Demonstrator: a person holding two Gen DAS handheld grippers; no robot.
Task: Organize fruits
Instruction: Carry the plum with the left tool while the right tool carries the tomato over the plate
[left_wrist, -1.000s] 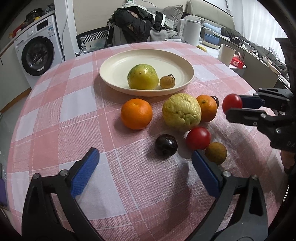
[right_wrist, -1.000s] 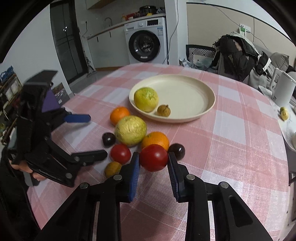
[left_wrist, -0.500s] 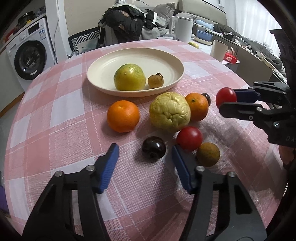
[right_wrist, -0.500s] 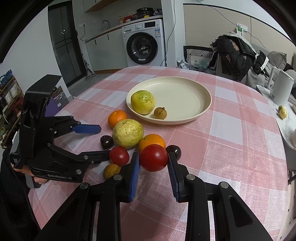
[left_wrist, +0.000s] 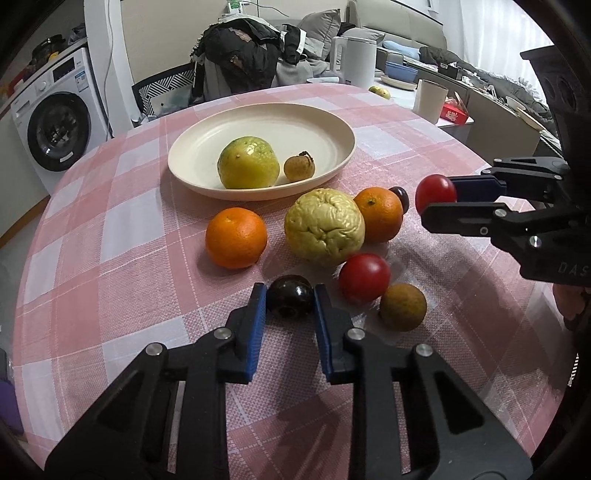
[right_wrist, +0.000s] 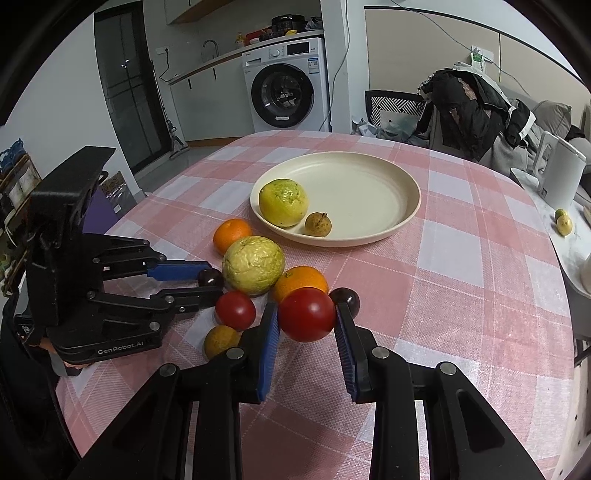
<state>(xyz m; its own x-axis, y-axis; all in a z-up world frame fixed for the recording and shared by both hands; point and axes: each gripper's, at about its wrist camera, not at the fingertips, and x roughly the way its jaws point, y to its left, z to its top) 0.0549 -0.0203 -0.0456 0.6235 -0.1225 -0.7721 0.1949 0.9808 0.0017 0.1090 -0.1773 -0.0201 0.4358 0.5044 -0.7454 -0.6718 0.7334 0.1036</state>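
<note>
My left gripper (left_wrist: 290, 301) is shut on a dark purple fruit (left_wrist: 290, 300) that rests on the pink checked tablecloth; it also shows in the right wrist view (right_wrist: 208, 277). My right gripper (right_wrist: 306, 314) is shut on a red tomato (right_wrist: 306, 314) and holds it above the cloth; it shows in the left wrist view (left_wrist: 436, 192). A cream plate (left_wrist: 314, 125) holds a green-yellow fruit (left_wrist: 247, 168) and a small brown fruit (left_wrist: 299, 168). Loose on the cloth lie two oranges (left_wrist: 236, 236) (left_wrist: 378, 214), a wrinkled yellow fruit (left_wrist: 324, 226), a second tomato (left_wrist: 364, 277), a brown fruit (left_wrist: 402, 306) and another dark fruit (left_wrist: 400, 197).
A washing machine (left_wrist: 55, 122) stands far left, and a chair with dark clothes (left_wrist: 240, 55) stands behind the table. A white kettle (left_wrist: 356, 61) and a cup (left_wrist: 430, 99) sit on a side counter at the right. The table edge curves round near both grippers.
My left gripper moved forward to the dark purple fruit and its jaws closed from wide open onto it. My right gripper still holds the red tomato, nearly in the same place.
</note>
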